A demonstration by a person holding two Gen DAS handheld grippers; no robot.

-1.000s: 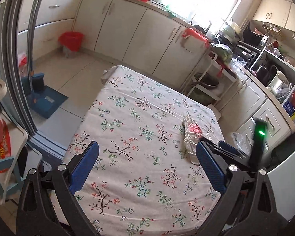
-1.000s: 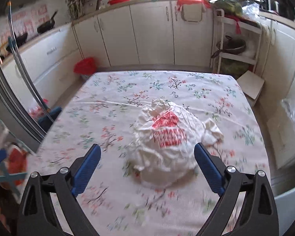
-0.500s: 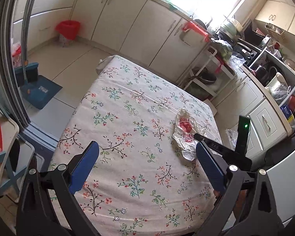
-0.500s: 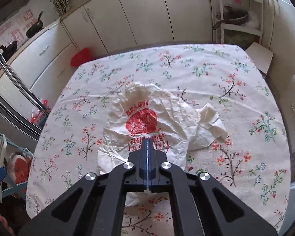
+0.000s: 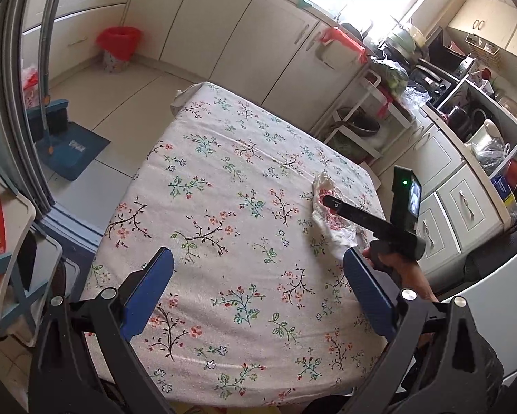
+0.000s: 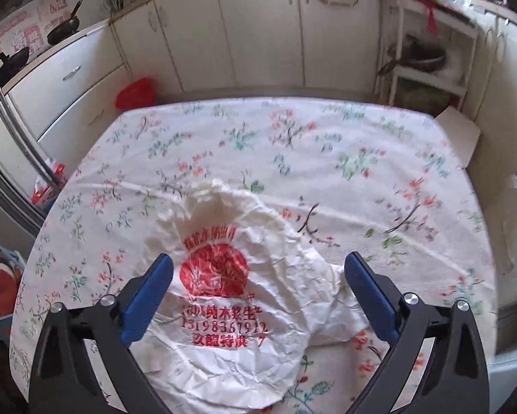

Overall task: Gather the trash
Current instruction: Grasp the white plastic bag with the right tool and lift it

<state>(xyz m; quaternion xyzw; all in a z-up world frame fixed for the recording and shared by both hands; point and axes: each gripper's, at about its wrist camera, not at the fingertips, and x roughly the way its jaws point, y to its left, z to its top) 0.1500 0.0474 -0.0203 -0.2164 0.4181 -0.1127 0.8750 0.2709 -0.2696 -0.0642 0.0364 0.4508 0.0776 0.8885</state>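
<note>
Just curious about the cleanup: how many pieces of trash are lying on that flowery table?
1: a crumpled white wrapper with red print, near the tablecloth's right edge, between the right tongs' opening jaws.

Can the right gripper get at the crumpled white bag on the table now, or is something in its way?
Probably yes. The right gripper is just above the crumpled white bag, its jaws opening wide on either side of it, with nothing lying between them and the bag.

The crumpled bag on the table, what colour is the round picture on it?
Red, on the white bag. The right wrist view shows it best.
</note>
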